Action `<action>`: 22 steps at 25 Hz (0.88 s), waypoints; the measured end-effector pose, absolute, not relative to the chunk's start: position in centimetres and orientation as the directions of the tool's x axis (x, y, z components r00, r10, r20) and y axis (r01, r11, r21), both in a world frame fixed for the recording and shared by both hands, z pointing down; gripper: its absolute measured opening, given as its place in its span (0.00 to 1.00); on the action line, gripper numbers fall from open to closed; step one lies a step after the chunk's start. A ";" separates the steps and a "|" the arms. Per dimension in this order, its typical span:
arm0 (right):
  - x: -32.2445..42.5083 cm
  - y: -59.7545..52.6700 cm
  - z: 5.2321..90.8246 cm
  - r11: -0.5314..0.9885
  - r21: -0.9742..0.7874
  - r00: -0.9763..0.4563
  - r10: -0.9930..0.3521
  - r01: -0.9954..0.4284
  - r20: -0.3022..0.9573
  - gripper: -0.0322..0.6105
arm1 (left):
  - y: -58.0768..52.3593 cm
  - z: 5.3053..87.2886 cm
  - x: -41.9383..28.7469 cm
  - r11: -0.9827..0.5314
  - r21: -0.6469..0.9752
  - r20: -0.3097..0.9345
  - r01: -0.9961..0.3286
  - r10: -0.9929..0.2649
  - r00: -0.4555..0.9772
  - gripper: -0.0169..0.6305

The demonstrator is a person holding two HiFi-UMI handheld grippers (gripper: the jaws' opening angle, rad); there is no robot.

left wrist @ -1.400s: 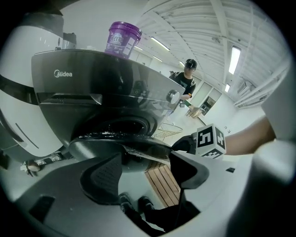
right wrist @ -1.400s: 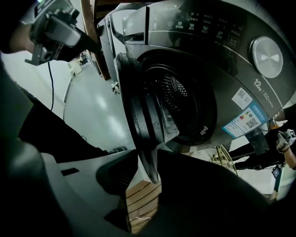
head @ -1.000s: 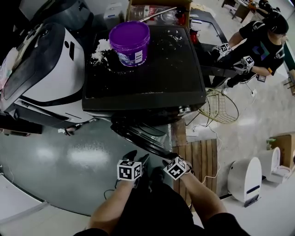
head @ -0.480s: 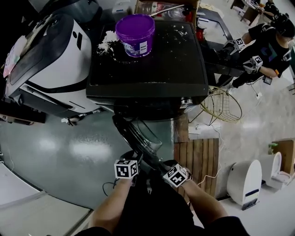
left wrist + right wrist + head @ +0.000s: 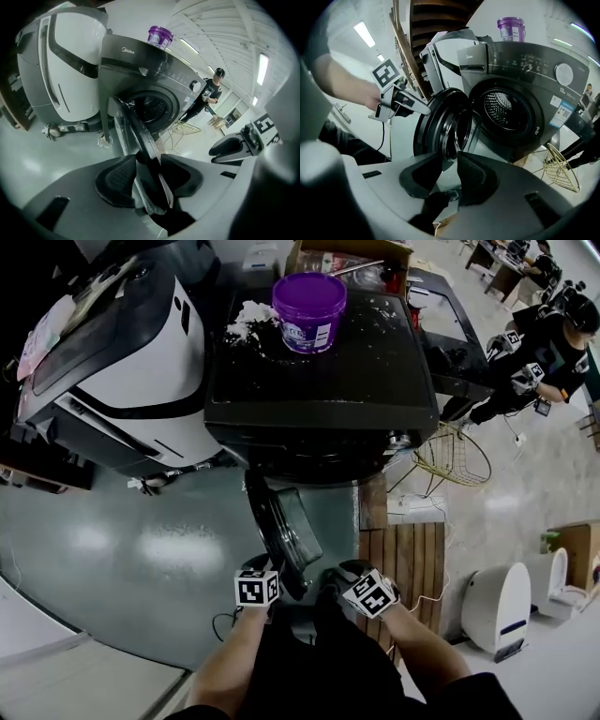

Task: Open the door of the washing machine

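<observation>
The dark washing machine [image 5: 319, 381] stands with its round door [image 5: 281, 531] swung out edge-on towards me, and the drum [image 5: 506, 110] is exposed. My left gripper [image 5: 281, 573] is on the door's outer rim [image 5: 136, 131]. Its jaws are closing, and in the left gripper view the rim runs between the pads [image 5: 117, 180] and fills the gap. My right gripper [image 5: 339, 575] hangs just right of the door. Its jaws [image 5: 449, 171] stand a narrow slit apart with nothing between them. The glass inner face of the door [image 5: 440, 122] shows in the right gripper view.
A purple bucket [image 5: 308, 310] and spilled white powder [image 5: 248, 315] sit on the machine's top. A white appliance [image 5: 122, 362] stands at its left. A wire basket [image 5: 450, 460] and a wooden pallet [image 5: 403, 554] lie to the right. A person [image 5: 539, 352] crouches at the back right.
The door has swung from lying across the front to standing edge-on towards me. My left gripper has come onto its rim and closed in. My right gripper has come off the door, to its right.
</observation>
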State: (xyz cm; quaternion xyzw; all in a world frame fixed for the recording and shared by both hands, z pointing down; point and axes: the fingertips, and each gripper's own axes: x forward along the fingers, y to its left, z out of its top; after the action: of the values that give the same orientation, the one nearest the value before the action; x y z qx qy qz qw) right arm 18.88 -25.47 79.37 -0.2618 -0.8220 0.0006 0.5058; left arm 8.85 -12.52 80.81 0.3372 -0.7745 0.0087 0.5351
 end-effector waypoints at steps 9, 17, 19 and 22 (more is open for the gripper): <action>15.0 -18.1 76.5 0.884 -0.270 -0.427 0.428 0.381 0.797 0.21 | -5.1 81.0 7.7 0.781 0.376 0.821 -0.500 -0.530 -0.211 0.25; 13.7 -11.8 76.4 0.878 -0.269 -0.411 0.431 0.395 0.804 0.20 | 0.3 81.2 5.4 0.768 0.302 0.839 -0.564 -0.495 -0.224 0.23; 13.5 -10.7 76.3 0.882 -0.265 -0.413 0.424 0.389 0.806 0.20 | 1.4 81.2 4.6 0.757 0.296 0.840 -0.582 -0.497 -0.219 0.23; 13.4 -9.5 75.9 0.886 -0.256 -0.413 0.415 0.387 0.811 0.19 | 3.0 81.3 3.6 0.743 0.293 0.836 -0.601 -0.504 -0.216 0.23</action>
State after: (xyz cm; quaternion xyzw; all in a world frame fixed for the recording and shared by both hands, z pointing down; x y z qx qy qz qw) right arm 13.41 -9.50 75.90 -0.2386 -0.8405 0.0141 0.4863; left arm 3.57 2.96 81.26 0.3552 -0.7783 0.0469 0.5157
